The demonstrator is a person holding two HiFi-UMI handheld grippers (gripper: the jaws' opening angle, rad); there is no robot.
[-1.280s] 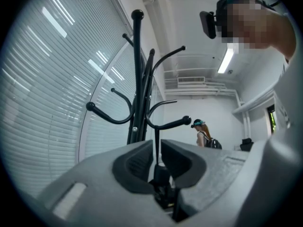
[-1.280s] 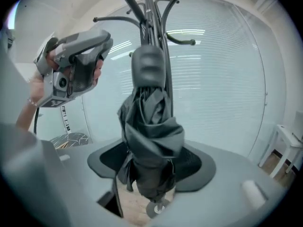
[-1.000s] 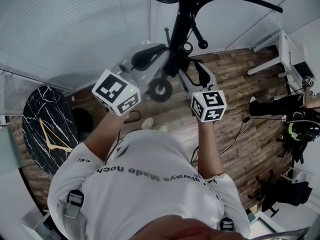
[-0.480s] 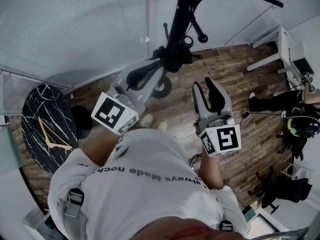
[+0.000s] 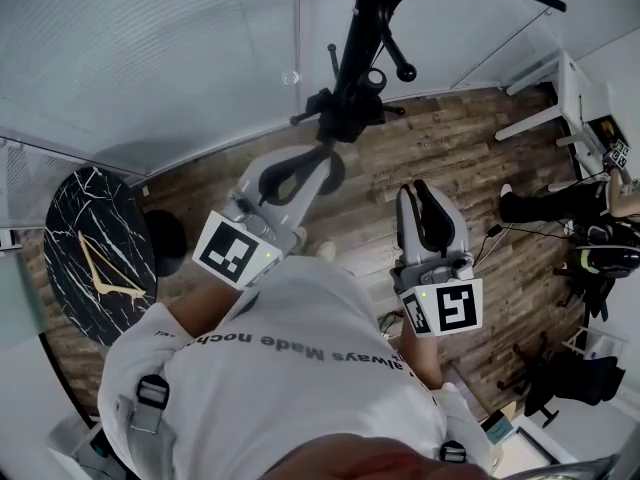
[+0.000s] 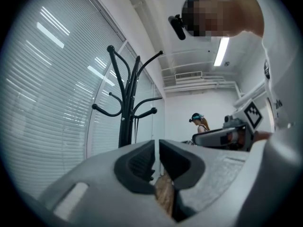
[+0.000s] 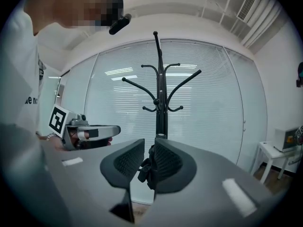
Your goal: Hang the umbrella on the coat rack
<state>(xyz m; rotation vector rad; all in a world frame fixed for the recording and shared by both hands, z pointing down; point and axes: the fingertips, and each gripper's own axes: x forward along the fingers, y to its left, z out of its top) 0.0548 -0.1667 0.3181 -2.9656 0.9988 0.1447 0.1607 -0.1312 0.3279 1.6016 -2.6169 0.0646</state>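
Note:
The black coat rack (image 5: 365, 28) stands against the blinds at the top of the head view. A black folded umbrella (image 5: 342, 113) hangs low on its pole, free of both grippers. My left gripper (image 5: 322, 158) is just short of it, jaws shut with nothing between them. My right gripper (image 5: 422, 190) is further back at the right, also shut and empty. In the right gripper view the rack (image 7: 161, 103) rises beyond my right gripper (image 7: 149, 143), and the umbrella (image 7: 145, 167) shows behind the pads. In the left gripper view the rack (image 6: 125, 108) stands past my left gripper (image 6: 156, 143).
A round black marble table (image 5: 90, 258) stands at the left. A white desk (image 5: 575, 108) and another person (image 5: 600, 218) with gear on the wooden floor are at the right. A glass wall with blinds (image 5: 150, 58) lies behind the rack.
Both grippers have drawn back from the rack toward my body. The right gripper's jaws went from wide open to shut. The umbrella stays on the rack.

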